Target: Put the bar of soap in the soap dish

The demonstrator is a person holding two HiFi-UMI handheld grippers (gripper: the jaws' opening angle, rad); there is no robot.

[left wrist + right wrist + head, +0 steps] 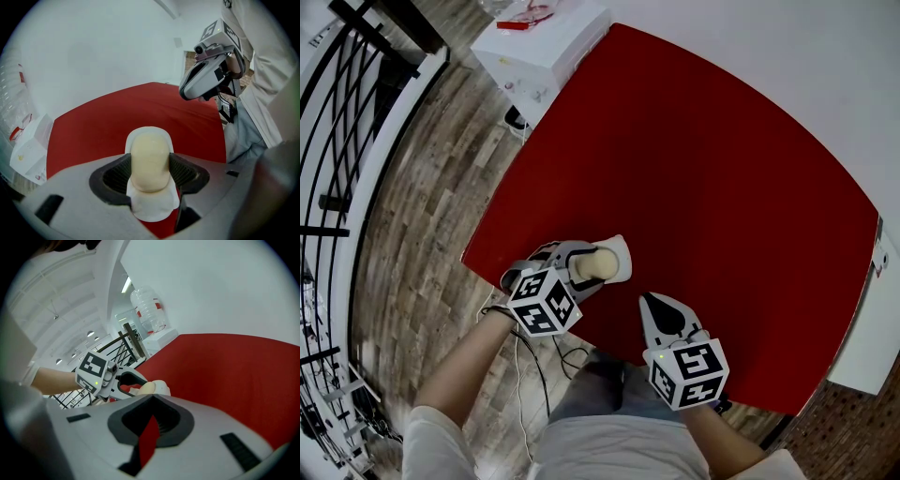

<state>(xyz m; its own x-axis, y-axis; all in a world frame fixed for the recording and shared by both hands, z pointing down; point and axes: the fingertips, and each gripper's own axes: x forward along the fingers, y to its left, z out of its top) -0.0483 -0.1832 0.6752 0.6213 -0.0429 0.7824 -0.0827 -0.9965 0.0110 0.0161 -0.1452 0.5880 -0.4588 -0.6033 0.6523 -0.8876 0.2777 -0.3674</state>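
Late stage: L gripper (592, 266) jaws clamp soap bar (149, 157) over soap dish (622, 253), release pending; R gripper (152, 401) idle, jaws together, empty.

Cream bar of soap (149, 161) lengthwise over white soap dish (153, 207)

Head view: white oval soap dish (622, 255) near red tabletop's (703, 169) front-left edge mostly covered by pale yellow rounded bar of soap (602, 261) and left gripper (594, 266); only far rim shows. Soap's underside hidden; contact with dish unclear. Tabletop's front edge partly hidden behind right gripper (652, 302) and person's lap (600, 403). Beyond tabletop's far-left corner, white box (548, 47) cut by picture's top edge; red item (525, 21) on it too small to tell.
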